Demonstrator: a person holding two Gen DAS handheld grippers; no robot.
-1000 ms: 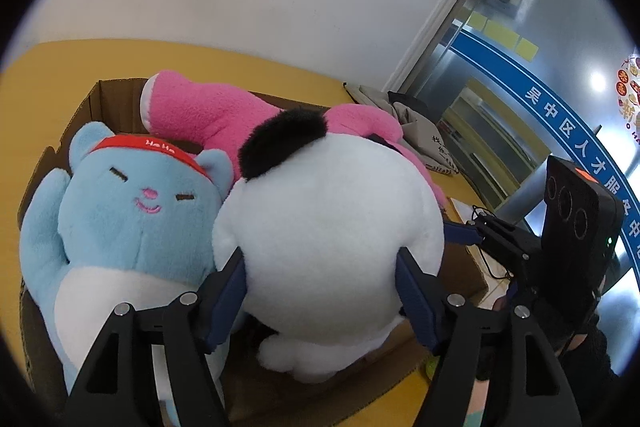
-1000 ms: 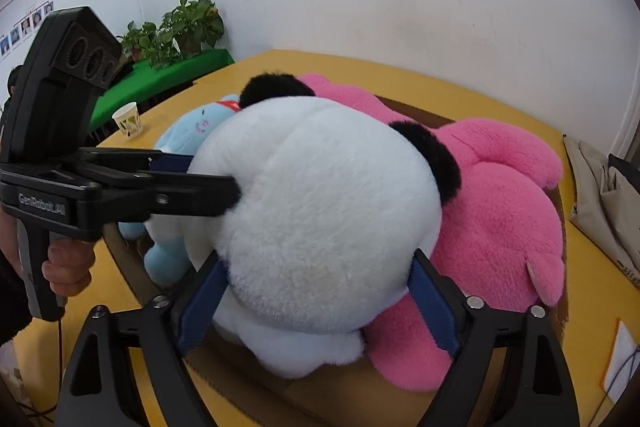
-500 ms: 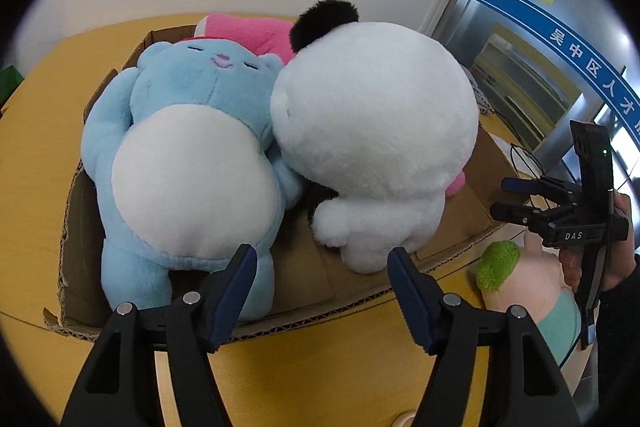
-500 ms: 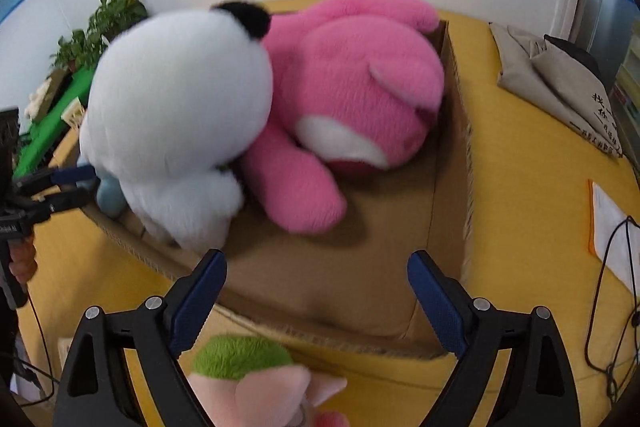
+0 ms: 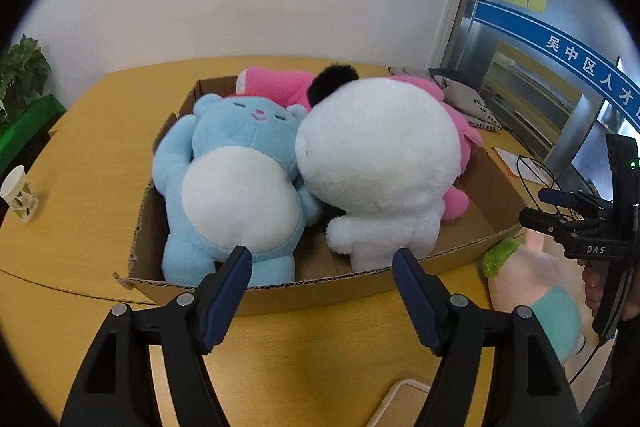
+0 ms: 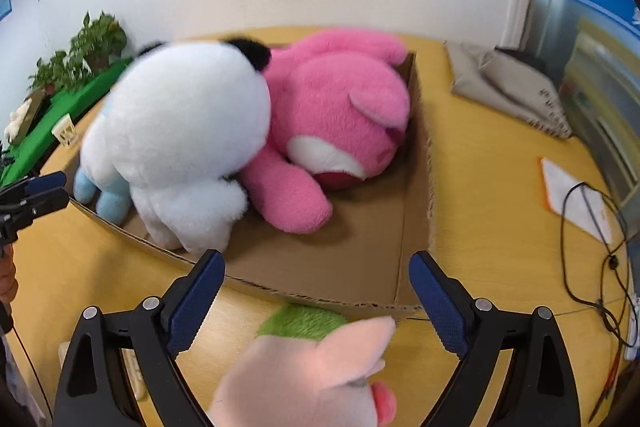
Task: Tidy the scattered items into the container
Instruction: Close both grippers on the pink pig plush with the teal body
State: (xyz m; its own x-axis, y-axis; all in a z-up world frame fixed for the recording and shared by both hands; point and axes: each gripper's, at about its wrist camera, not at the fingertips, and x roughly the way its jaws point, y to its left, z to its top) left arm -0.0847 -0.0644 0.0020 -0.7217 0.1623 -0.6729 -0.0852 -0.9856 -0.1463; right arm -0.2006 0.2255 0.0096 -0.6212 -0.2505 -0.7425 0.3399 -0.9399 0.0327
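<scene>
- Corrugated cardboard box [image 5: 360, 291] sits on the yellow table [image 5: 80, 227], top open, holding three plush toys.
- Blue bear [image 5: 240, 179] lies on its back along the box's left side; white panda [image 5: 380, 163] is beside it, touching; pink bear [image 6: 336, 115] lies behind the panda, toward the right wall.
- Front-right floor of the box is bare cardboard.
- Left gripper [image 5: 322, 281]: fingers spread wide, nothing between them, hovering at the near wall of the box.
- Right gripper [image 6: 316, 291]: fingers spread wide, gripping nothing; positioned over the pig plush [image 6: 308, 367], which lies on the table outside the box, near its front wall.
- Paper cup [image 5: 18, 193] stands at the table's left edge.
</scene>
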